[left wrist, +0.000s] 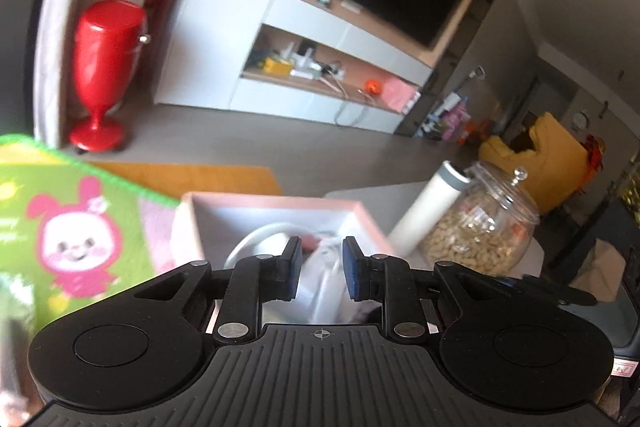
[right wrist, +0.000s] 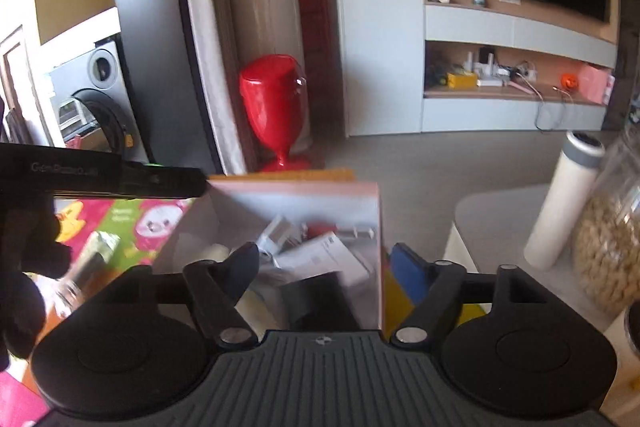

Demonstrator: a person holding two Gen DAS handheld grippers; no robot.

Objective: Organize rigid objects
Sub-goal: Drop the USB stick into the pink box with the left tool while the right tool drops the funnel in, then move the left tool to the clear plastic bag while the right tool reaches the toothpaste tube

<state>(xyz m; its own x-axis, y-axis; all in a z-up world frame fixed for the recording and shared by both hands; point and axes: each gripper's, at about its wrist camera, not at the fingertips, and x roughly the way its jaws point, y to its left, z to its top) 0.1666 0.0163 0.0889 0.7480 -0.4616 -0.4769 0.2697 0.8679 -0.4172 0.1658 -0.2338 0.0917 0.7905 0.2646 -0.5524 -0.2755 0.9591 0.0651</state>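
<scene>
A pink open box sits on the play mat, holding white cables, a clear plastic bag and papers. In the left wrist view my left gripper hovers just over the box's near side, its jaws partly apart with nothing gripped; the bag lies behind the gap. In the right wrist view the box shows white items and a small red thing. My right gripper is open wide above the box's right wall, empty. The left gripper's black body crosses at left.
A white bottle and a glass jar of nuts stand on a low white table right of the box. A green and pink cartoon mat lies left. A red goblet-shaped bin stands by the wall. A small glass bottle lies on the mat.
</scene>
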